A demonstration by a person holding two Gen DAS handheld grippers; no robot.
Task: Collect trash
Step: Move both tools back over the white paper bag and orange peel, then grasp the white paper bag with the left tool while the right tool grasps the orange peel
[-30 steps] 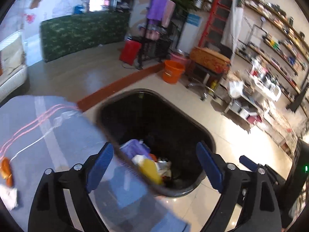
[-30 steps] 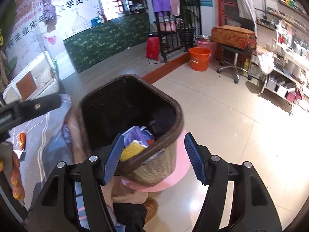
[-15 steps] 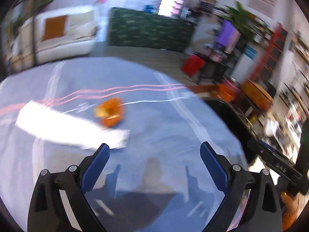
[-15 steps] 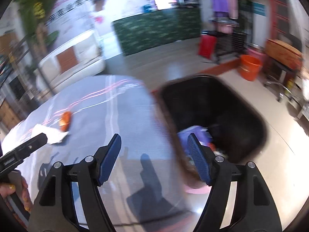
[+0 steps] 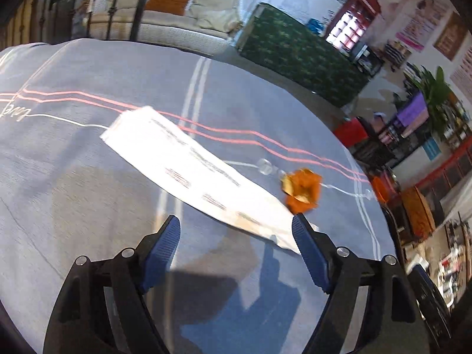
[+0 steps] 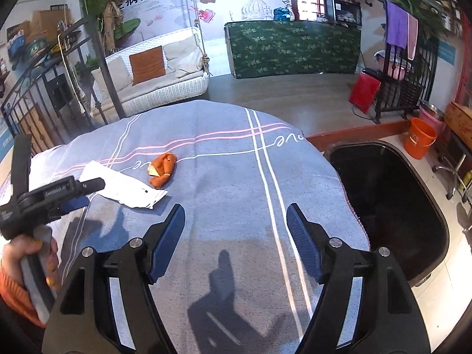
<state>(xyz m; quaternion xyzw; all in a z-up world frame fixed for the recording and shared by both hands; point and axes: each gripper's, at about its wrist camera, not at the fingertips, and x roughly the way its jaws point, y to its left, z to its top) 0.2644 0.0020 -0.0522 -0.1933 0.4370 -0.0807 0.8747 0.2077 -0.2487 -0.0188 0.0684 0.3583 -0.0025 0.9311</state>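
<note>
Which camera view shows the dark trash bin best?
The right wrist view: the bin fills its right side beside the table, rim and dark inside visible. The left wrist view shows no bin, only the table with the paper and orange peel.

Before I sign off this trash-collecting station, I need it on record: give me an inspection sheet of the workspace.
Surface: round table under a blue-grey cloth with pink and white stripes.
Job's things: white paper lying flat; orange peel beside its end; black bin on the floor at the table's edge.
Clutter: nothing seen on the cloth besides these.
Grippers: left gripper closing, paper's end reaching between its jaws, pads not pressing it; right gripper open, empty, over bare cloth.
Cables: nothing seen.
Surroundings: white swing sofa, green patterned counter, orange bucket.
</note>
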